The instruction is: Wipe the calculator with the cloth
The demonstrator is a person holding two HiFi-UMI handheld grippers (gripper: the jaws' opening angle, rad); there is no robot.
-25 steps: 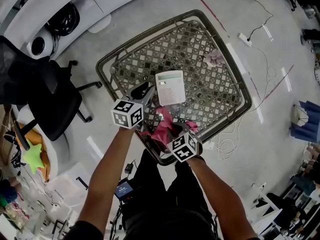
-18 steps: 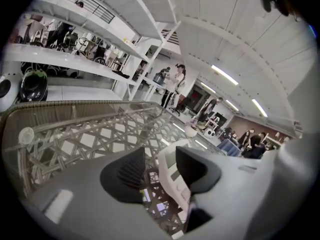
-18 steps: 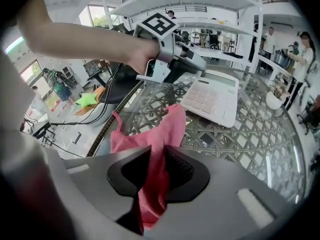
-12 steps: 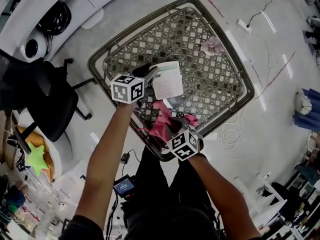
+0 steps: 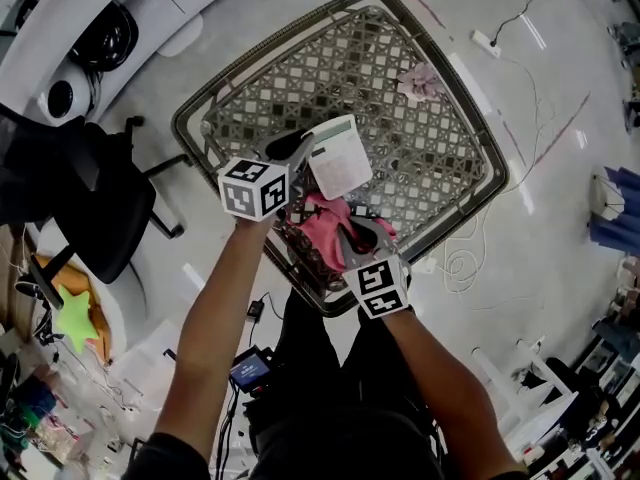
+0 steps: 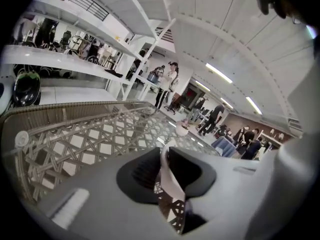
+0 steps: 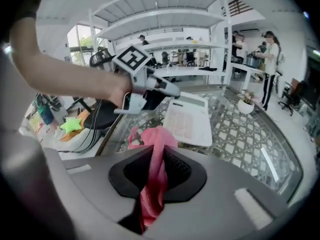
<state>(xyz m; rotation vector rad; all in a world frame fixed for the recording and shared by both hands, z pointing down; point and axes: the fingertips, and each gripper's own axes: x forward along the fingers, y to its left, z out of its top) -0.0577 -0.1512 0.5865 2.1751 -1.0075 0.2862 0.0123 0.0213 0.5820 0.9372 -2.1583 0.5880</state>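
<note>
A white calculator (image 5: 340,158) is tilted up off the lattice table (image 5: 440,158). My left gripper (image 5: 305,150) holds its near left edge. In the left gripper view the calculator (image 6: 169,181) shows edge-on between the pads of the left gripper (image 6: 164,171), whose jaws are closing on it. A pink cloth (image 5: 325,220) hangs bunched just below the calculator, pinched in my right gripper (image 5: 350,236). The right gripper view shows the cloth (image 7: 154,144) running up through the closing jaws of the right gripper (image 7: 159,176), with the calculator (image 7: 190,120) and left gripper (image 7: 167,91) just beyond.
A small pale pink bundle (image 5: 425,80) lies at the table's far right. A black office chair (image 5: 90,198) stands left of the table. White cables (image 5: 465,263) trail on the floor at right. People stand in the background of both gripper views.
The calculator lay flat a second ago; the left gripper took its edge and tipped it up. The right gripper has risen with the cloth toward the calculator.
</note>
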